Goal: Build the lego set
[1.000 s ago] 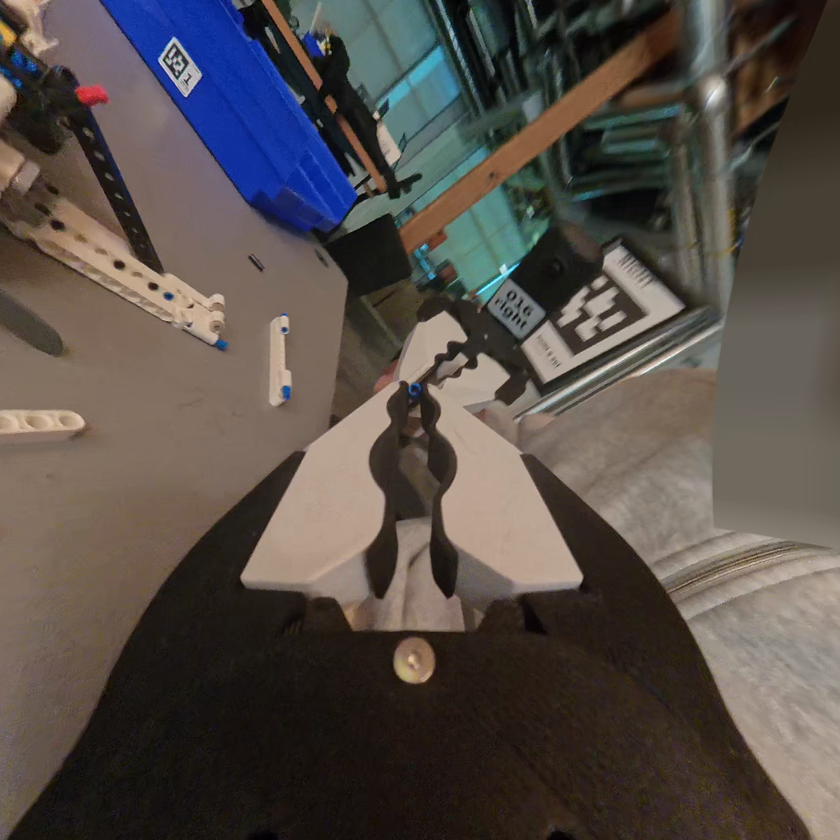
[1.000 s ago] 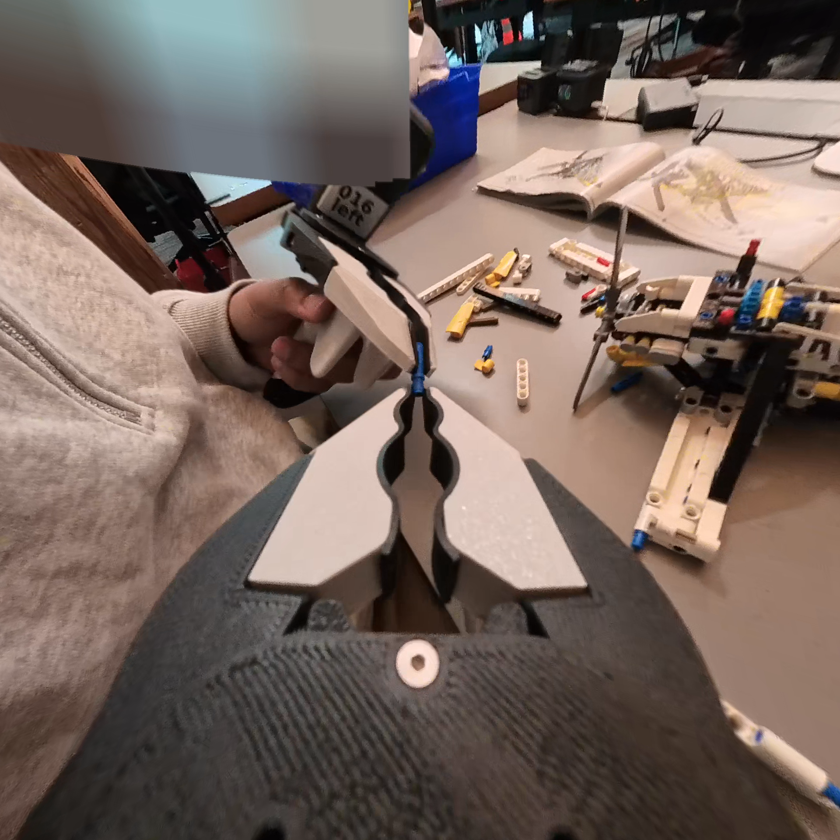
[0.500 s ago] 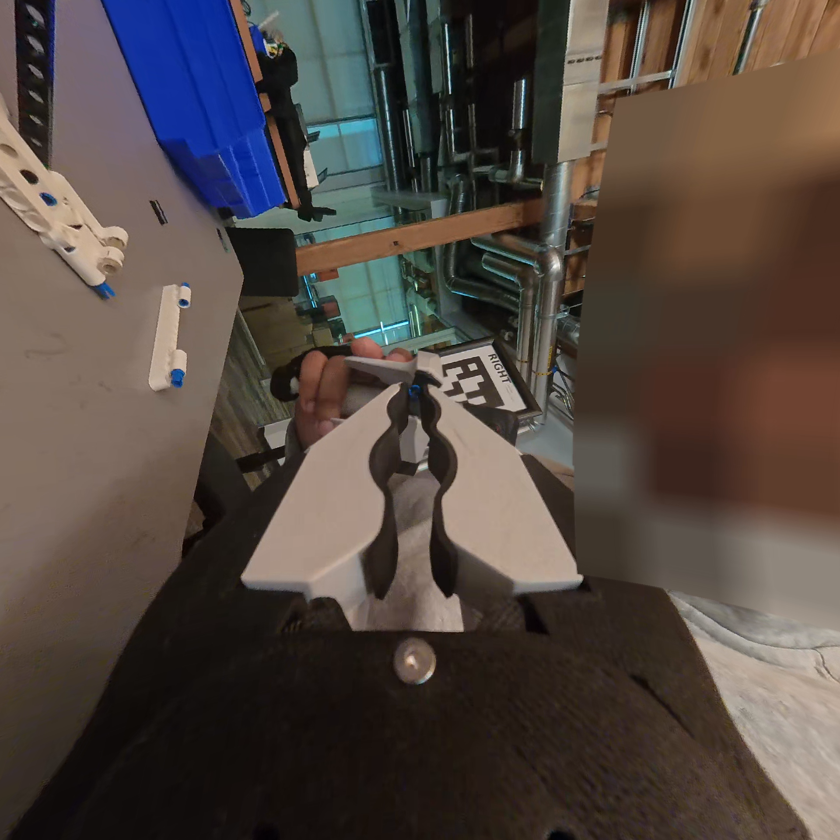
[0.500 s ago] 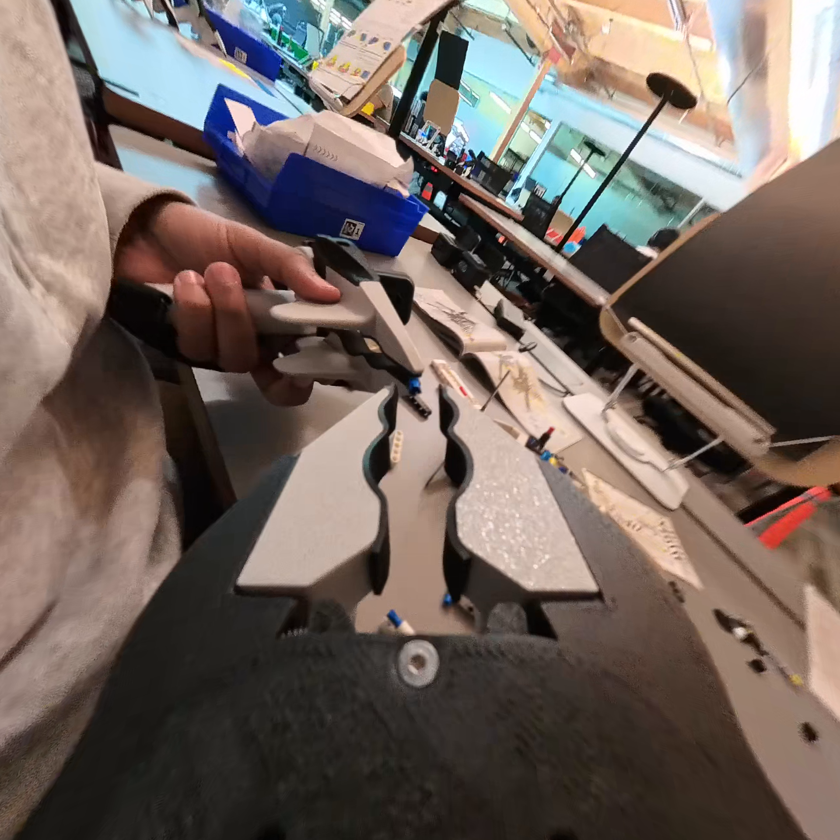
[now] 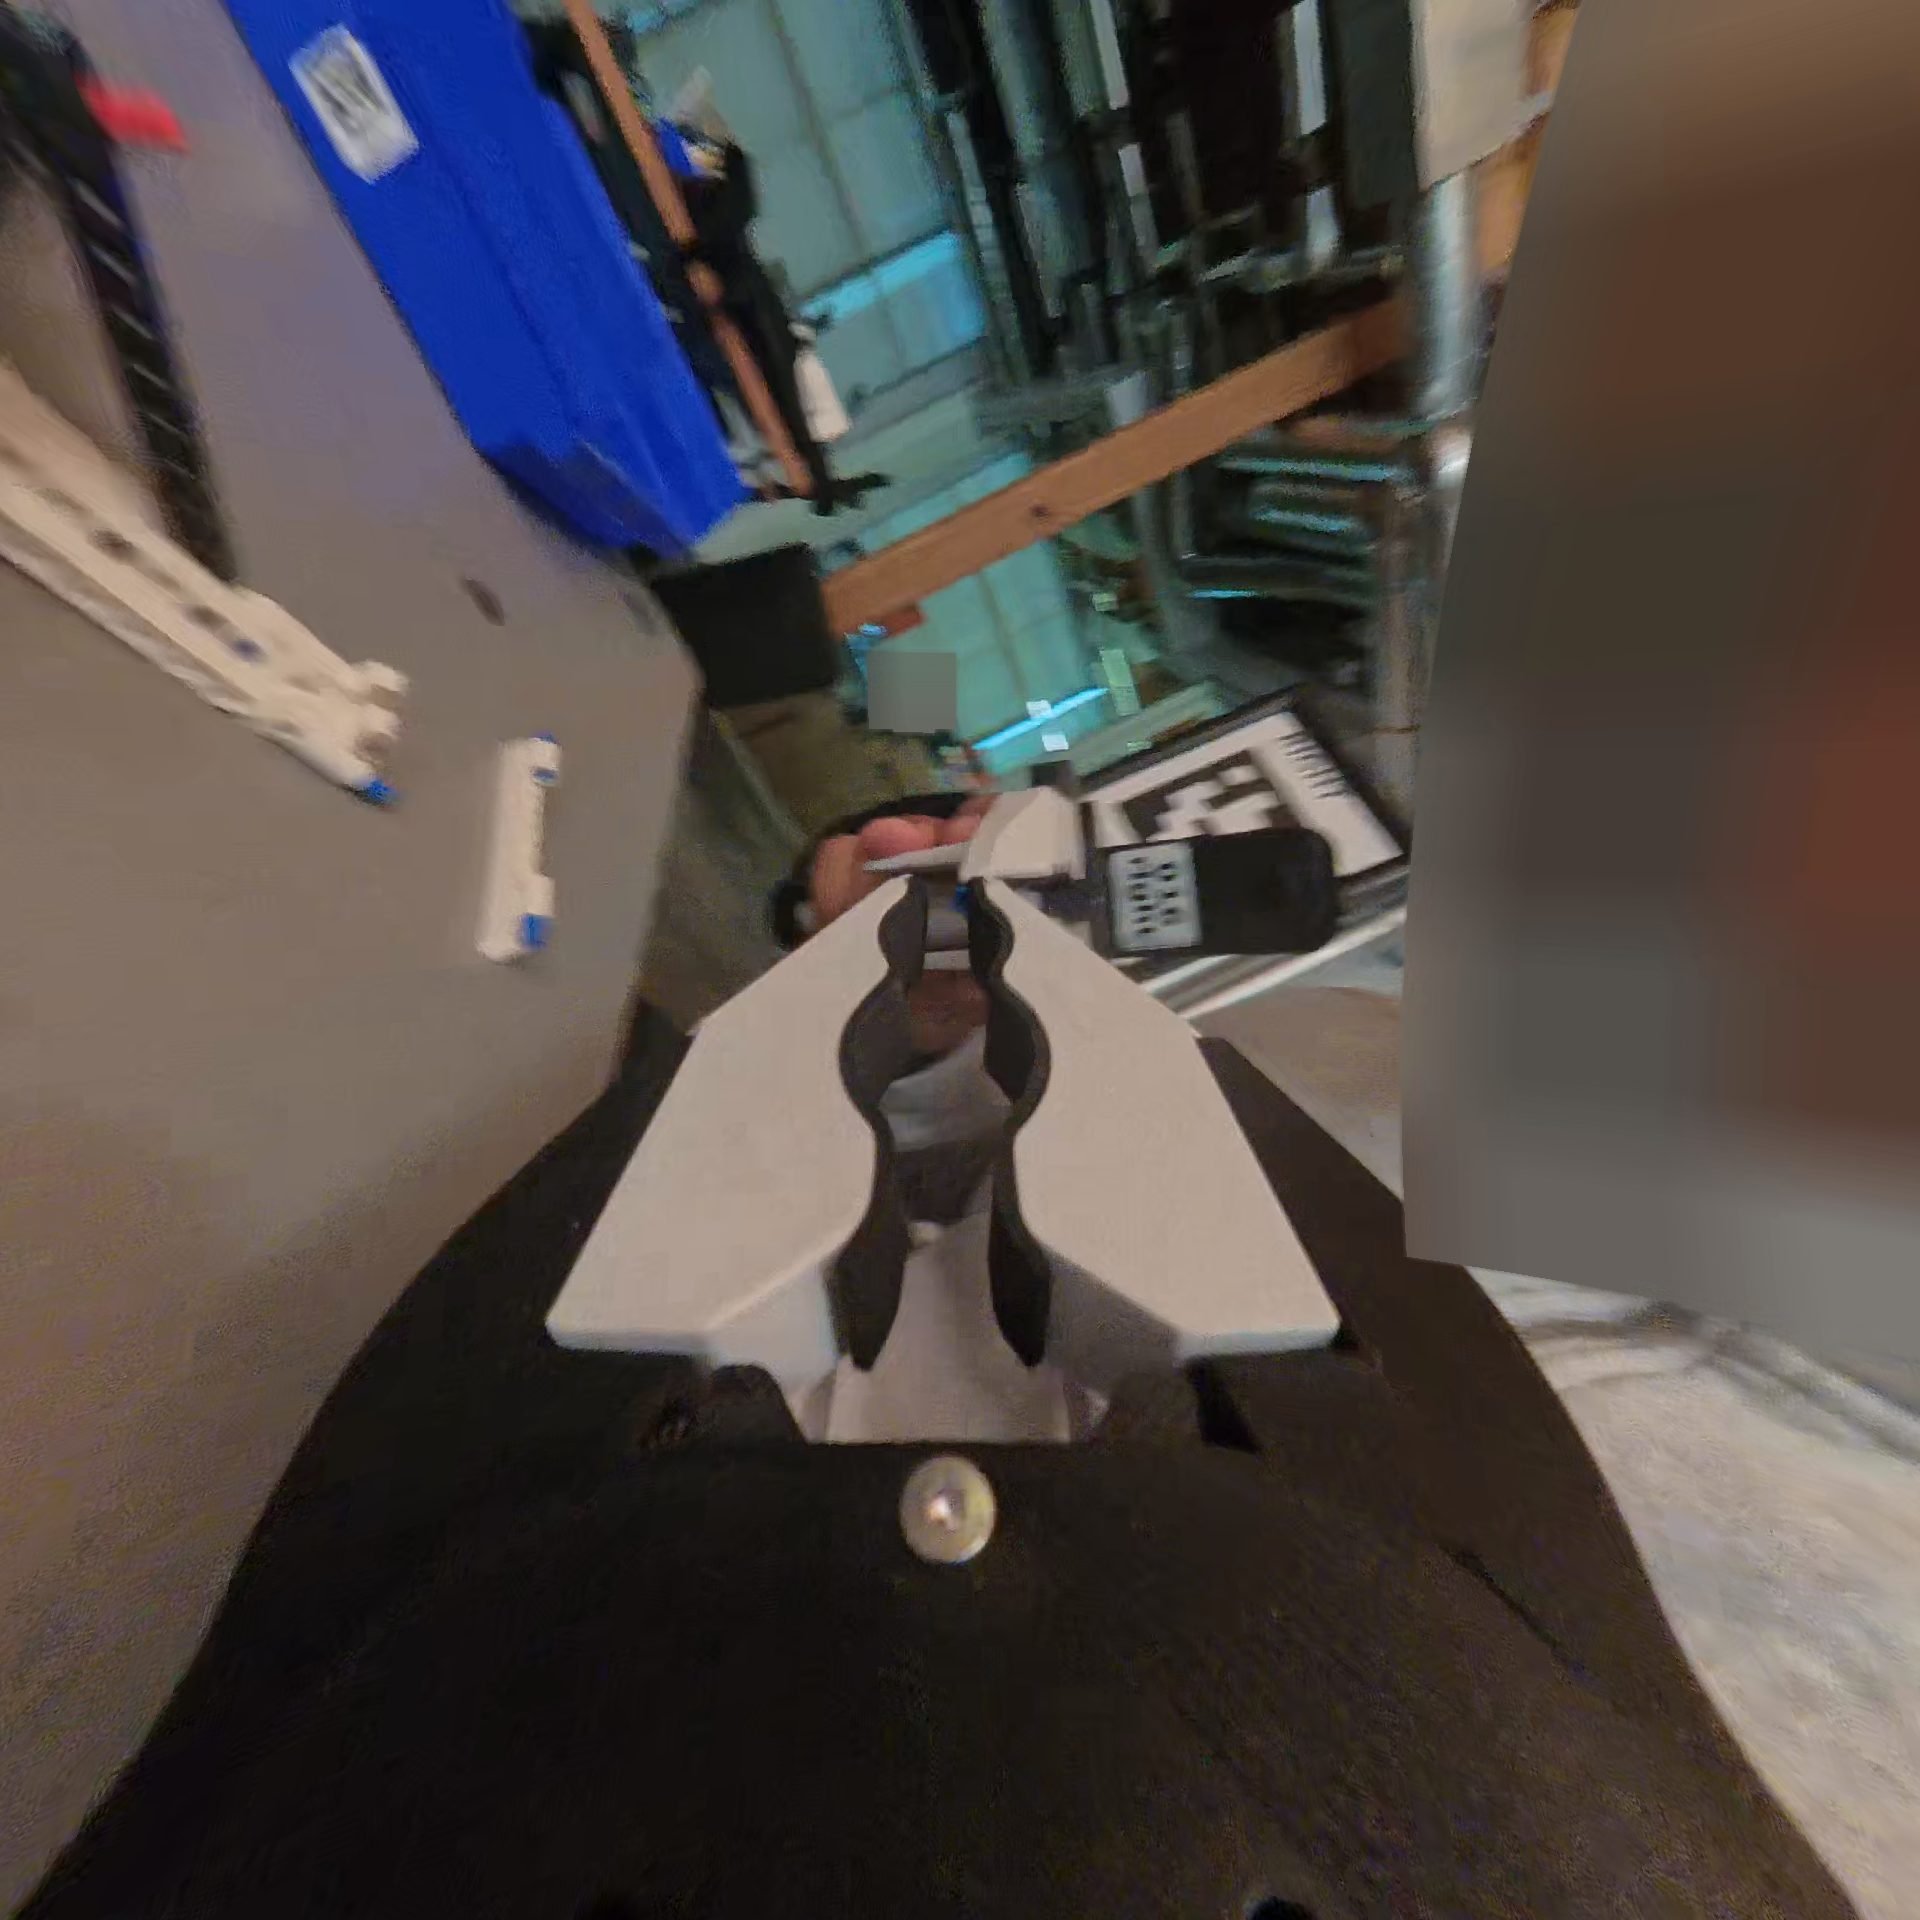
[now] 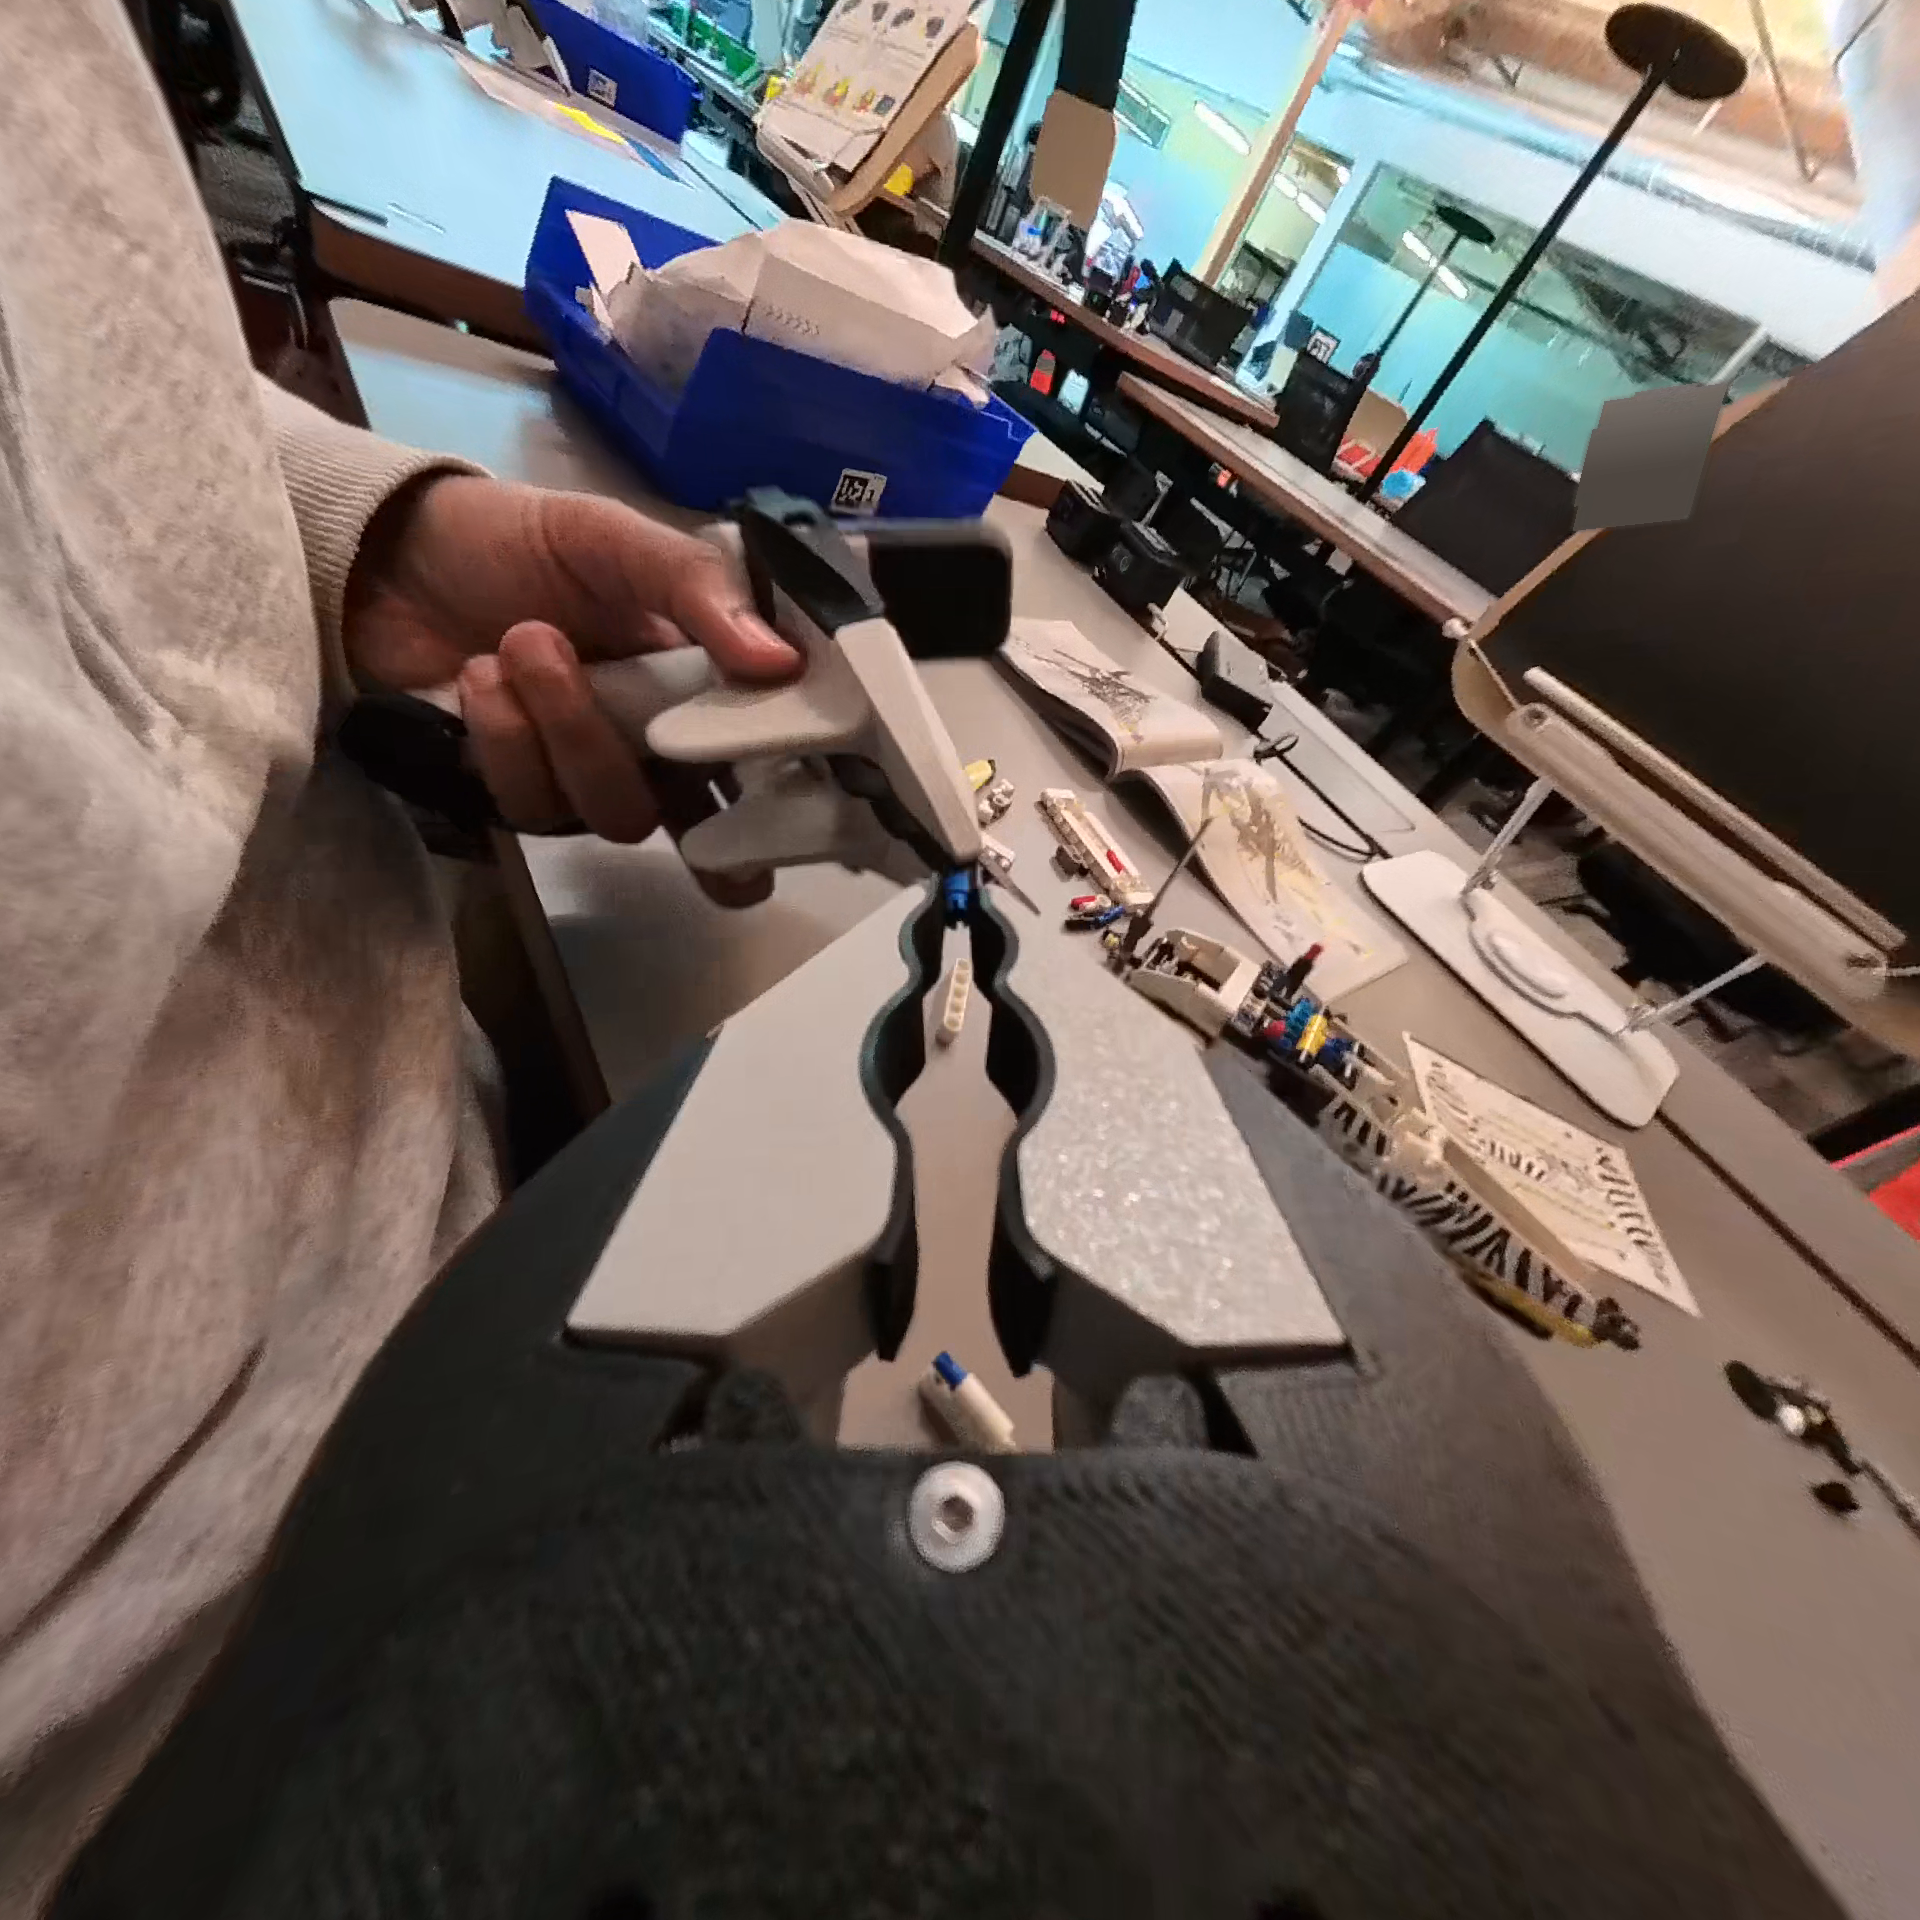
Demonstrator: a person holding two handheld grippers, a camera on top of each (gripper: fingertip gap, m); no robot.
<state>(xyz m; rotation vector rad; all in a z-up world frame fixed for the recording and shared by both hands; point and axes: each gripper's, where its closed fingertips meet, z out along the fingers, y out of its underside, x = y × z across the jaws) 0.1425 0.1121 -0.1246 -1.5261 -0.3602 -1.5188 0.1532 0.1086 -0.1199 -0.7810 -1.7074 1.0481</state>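
Right wrist view: both tongs meet, pinching blue pin; model half-built, loose parts remain on worktop.

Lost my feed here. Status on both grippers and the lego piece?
Left gripper and right gripper tip to tip in mid-air, both nearly closed. Small blue pin between the tips; holder unclear. Nothing in the way.

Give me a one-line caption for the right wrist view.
Right gripper and left gripper meet tip to tip on a small blue pin above a grey table scattered with Lego parts.
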